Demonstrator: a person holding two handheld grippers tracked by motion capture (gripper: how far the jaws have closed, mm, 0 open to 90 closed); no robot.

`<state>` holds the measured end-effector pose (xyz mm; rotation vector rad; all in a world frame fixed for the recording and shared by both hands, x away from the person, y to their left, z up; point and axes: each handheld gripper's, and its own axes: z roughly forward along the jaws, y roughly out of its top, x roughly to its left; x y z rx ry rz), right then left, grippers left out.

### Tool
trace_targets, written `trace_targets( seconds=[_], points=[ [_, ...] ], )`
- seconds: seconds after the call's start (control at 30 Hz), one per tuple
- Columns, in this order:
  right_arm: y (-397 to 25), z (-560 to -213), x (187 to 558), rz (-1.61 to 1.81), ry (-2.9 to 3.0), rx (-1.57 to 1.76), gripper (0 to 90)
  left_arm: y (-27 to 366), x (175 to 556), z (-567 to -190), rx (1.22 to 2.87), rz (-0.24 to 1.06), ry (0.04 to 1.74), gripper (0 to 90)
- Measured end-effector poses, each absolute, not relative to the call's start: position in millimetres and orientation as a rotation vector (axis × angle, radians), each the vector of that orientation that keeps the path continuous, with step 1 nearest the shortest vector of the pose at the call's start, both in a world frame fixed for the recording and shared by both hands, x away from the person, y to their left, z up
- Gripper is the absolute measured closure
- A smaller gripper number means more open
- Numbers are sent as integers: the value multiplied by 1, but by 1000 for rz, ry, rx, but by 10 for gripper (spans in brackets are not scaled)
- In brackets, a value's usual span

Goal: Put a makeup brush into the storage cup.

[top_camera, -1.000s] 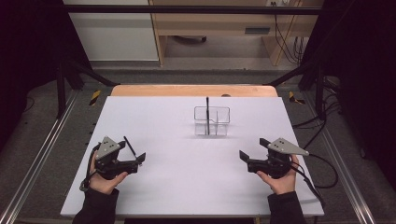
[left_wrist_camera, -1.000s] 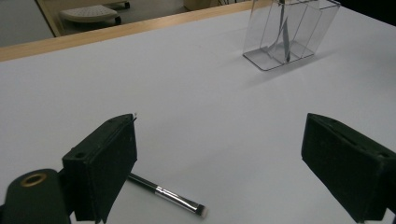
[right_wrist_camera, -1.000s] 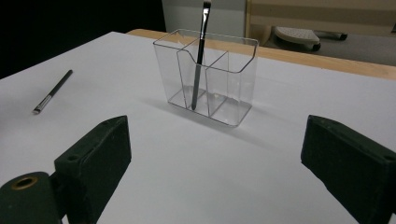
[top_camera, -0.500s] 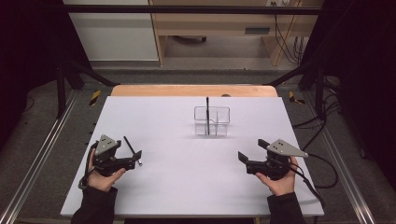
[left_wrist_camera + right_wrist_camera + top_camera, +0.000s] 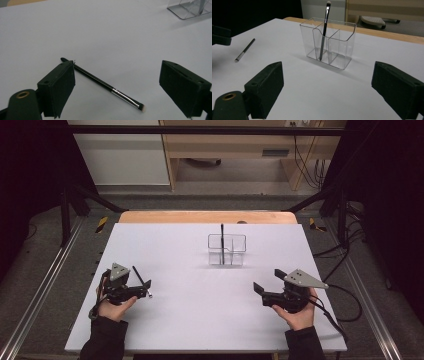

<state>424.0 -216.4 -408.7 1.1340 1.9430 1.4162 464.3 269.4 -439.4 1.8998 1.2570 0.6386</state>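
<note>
Black and slim, the loose brush [image 5: 100,83] now lies flat on the white table [image 5: 200,320] between the spread jaws of our left gripper [image 5: 125,92], its handle end just beside one jaw and its bristle tip pointing toward us. Over the last second we have drawn that gripper back and down a little, lining it up around the brush; we judge the pick-up comes next. Our right gripper [image 5: 332,92] has barely shifted and hangs open, holding nothing, facing the clear organizer [image 5: 328,42], where a second brush [image 5: 324,30] already stands upright in a middle compartment. We can read no brand, label or writing anywhere.
</note>
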Motion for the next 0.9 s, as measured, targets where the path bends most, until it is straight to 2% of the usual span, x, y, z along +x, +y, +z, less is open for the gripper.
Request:
trace_targets(
  seconds=[0.37, 0.9],
  points=[
    [-215, -410, 424, 1405, 1949, 1145, 116, 270, 478, -462, 1957, 601, 1373, 202],
    [-214, -410, 424, 1407, 1946, 1149, 115, 263, 481, -477, 2004, 590, 1412, 351]
  ],
)
